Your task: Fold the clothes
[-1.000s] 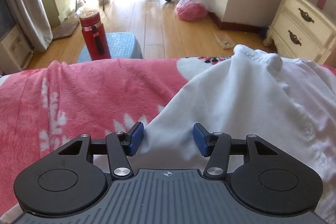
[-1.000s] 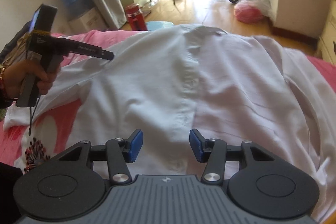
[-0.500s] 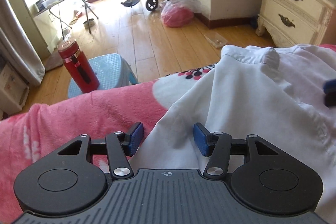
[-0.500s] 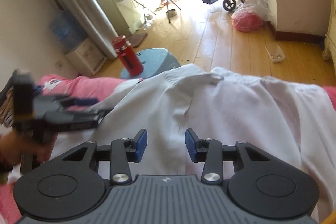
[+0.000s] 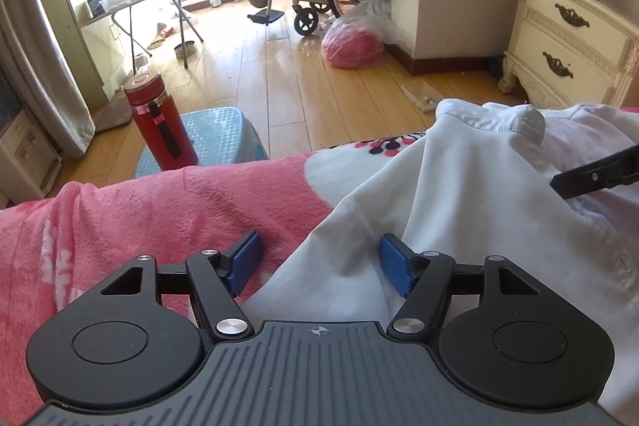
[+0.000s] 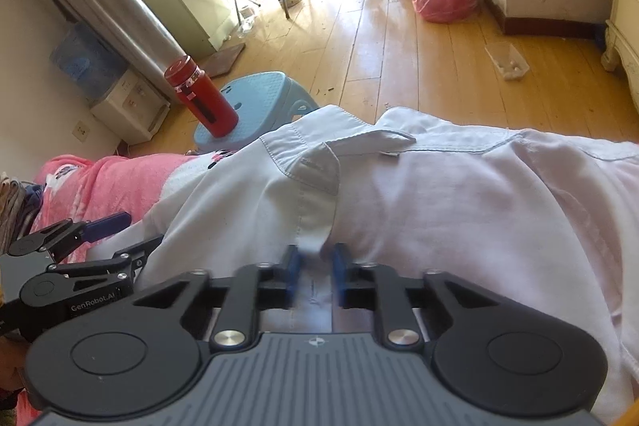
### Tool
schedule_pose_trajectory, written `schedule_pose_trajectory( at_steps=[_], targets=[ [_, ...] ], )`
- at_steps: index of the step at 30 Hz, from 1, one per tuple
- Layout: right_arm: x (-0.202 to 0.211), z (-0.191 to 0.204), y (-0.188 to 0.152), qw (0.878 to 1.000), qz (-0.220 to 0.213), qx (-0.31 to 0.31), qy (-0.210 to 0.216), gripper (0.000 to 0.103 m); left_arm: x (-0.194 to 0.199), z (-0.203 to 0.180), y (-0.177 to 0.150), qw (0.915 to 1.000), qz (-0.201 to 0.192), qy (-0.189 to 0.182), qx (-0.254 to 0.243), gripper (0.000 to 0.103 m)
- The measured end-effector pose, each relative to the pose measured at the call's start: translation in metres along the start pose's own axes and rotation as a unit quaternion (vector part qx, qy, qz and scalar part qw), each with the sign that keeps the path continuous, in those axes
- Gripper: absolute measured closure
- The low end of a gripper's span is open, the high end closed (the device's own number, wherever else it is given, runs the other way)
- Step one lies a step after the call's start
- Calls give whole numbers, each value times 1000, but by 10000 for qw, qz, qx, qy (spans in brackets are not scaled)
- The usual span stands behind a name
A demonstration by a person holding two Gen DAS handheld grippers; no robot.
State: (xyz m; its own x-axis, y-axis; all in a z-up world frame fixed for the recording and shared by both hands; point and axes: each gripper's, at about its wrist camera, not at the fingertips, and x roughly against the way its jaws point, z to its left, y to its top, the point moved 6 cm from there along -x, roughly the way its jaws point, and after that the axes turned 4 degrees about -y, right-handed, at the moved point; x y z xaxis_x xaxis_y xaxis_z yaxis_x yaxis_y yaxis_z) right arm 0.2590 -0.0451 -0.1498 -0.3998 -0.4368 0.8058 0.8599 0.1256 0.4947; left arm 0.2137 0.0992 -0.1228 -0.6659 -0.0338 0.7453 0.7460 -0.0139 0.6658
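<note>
Right claw [image 6: 315, 268] on shirt [image 6: 459, 210] placket, collar away

- I can read one marking only: "GenRobot.AI", in pale letters on the black body of the left tool [image 6: 106, 232], at the lower left of the right wrist frame; its last letters are faint.
- On the grey housings at the bottom of both frames I see just a small crosshair sign, with no lettering.
- Everything else is too small or blurred for me to read.
</note>
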Motion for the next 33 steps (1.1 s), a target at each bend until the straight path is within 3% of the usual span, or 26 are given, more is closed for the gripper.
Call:
schedule_pose_trajectory(
  at_steps=[1,8,16,22,28,33],
  targets=[
    [1,1,0,10000,-27,36,2,102,0,0,0,10000,0,6,19,36],
    [17,4,1,9986,-388,241,-281,103,1,6,1,9997,3,80,248,36],
    [5,3,-5,9954,-313,494,-760,103,1,3,0,9995,-10,194,233,36],
    [45,-7,-7,9978,-555,-156,-323,100,7,4,4,9992,-70,311,223,36],
    [116,-29,-59,9947,-835,-413,-431,93,29,7,16,9987,-278,345,244,36],
    [154,-48,-108,9895,-973,-755,-750,93,51,-11,39,9995,-186,117,-231,36]
  ],
)
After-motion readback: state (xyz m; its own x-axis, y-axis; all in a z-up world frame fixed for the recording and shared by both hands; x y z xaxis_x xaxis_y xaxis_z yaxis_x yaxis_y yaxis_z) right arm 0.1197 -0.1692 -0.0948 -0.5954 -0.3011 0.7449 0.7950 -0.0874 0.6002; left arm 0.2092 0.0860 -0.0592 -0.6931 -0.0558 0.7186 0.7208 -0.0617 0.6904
